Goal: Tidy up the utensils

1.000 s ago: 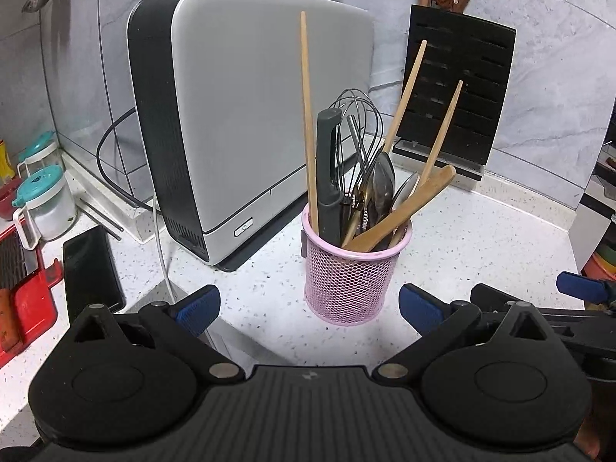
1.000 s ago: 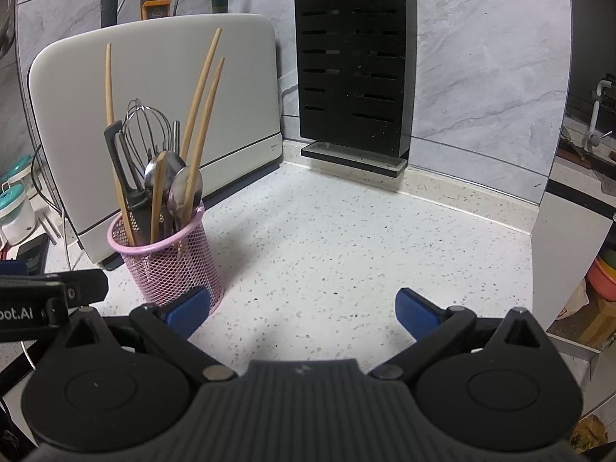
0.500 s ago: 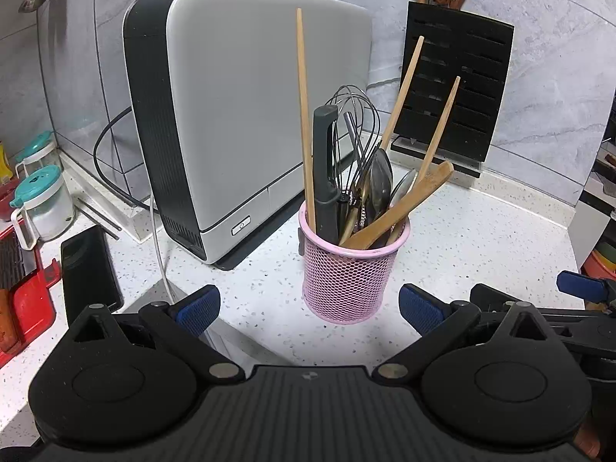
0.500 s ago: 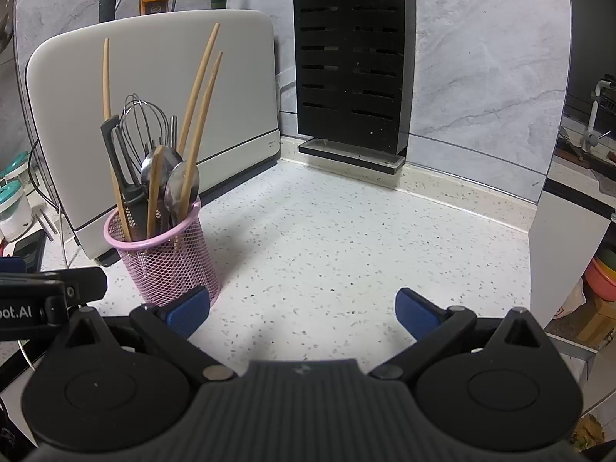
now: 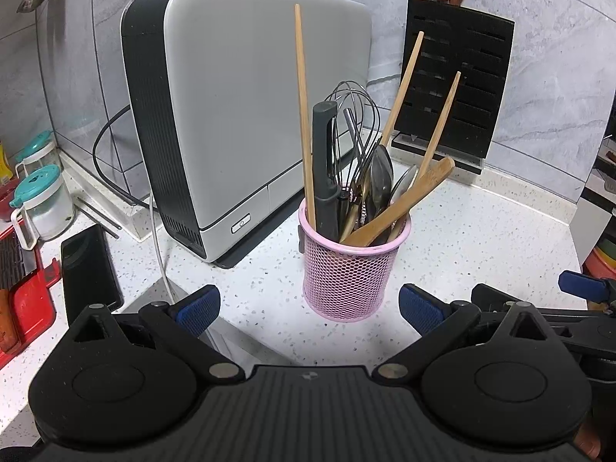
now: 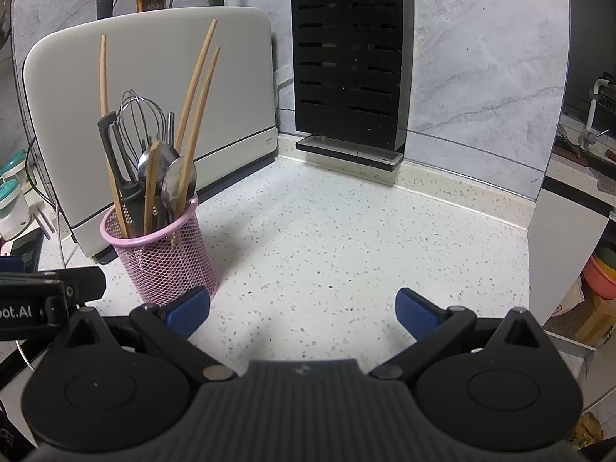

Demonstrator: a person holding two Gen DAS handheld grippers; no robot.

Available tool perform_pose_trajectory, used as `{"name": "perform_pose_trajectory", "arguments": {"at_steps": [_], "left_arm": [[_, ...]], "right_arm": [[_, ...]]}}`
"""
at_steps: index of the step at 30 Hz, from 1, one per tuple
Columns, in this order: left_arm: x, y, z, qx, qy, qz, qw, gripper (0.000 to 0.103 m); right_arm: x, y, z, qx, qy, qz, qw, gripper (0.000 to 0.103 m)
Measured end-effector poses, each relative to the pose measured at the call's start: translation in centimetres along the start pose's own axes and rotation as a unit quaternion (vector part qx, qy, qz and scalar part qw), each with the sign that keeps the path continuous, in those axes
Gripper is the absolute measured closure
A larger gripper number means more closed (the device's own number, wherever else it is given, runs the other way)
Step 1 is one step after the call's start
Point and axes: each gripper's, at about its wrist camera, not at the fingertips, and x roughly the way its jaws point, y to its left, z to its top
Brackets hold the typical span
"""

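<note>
A large grey-and-black appliance [image 5: 246,115] stands at the far left of the speckled white countertop [image 6: 346,238]. To its right, against the grey marble wall [image 6: 481,57], stands a black slotted knife block [image 6: 348,69]. A black phone [image 5: 88,265] lies near left, beside teal-lidded jars [image 5: 42,200].

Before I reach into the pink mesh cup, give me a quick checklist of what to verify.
1. Left tongs open and empty: ok.
2. Right tongs open and empty: ok.
3. Pink mesh cup upright on the speckled white countertop: ok.
4. Cup centred ahead of the left tongs: ok.
5. Utensils free to lift: not ok; the wooden spatula leans across the metal spoons.
6. Wire whisk tangled with neighbours: cannot tell.
</note>
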Motion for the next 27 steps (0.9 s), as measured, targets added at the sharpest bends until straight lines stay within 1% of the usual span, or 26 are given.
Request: {"name": "perform_pose_trajectory", "arguments": {"at_steps": [21,27], "left_arm": [[-0.1,0.15,0.07,0.005,-0.002,0.002,1.0,0.0],[-0.3,0.22,0.02,0.007,-0.008,-0.002,0.9999,0.0]], "right_arm": [[-0.05,0.07,-0.15,-0.002,0.002,-0.001,1.0,0.003],[-0.03,0.16,-0.17,-0.002,0.002,-0.001,1.0,0.003]]}}
